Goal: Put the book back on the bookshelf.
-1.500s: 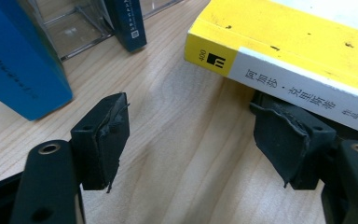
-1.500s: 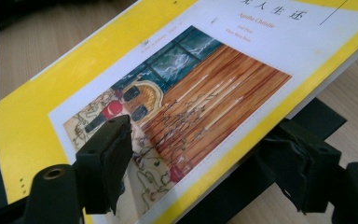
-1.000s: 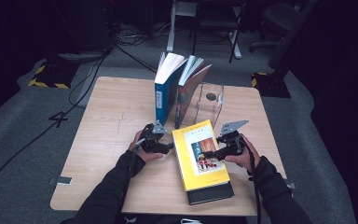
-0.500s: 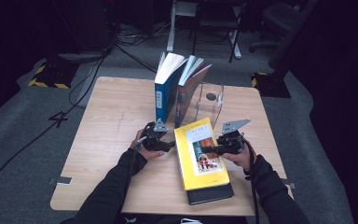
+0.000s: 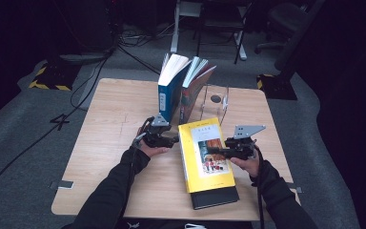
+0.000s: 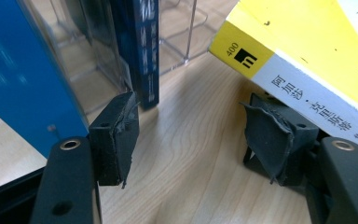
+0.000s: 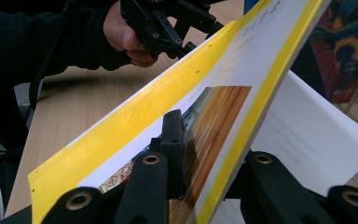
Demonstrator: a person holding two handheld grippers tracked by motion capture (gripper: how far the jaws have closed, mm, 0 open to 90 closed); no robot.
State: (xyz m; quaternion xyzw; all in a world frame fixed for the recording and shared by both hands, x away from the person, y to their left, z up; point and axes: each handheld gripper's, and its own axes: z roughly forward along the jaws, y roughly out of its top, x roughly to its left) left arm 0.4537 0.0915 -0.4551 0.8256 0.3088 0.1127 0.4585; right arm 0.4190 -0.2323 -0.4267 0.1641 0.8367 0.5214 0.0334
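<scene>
Right tongs (image 5: 209,151) pinching the front cover of the yellow book (image 5: 205,157), raised off its pages, near the bench's (image 5: 105,114) near edge. Left tongs (image 5: 175,140) spread wide beside its spine (image 6: 307,100), printed "400" with Chinese characters. Blue book (image 5: 167,98) upright toward the far edge.

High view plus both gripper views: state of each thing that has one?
Yellow book: far end raised, near end resting on the black book.
Black book: flat on the table, closed.
Blue book: upright, pages fanned open at top.
Dark book: upright, leaning, pages fanned.
Clear stand: upright.
Left gripper: open, one jaw under the yellow book's spine.
Right gripper: shut on the yellow book's cover.
</scene>
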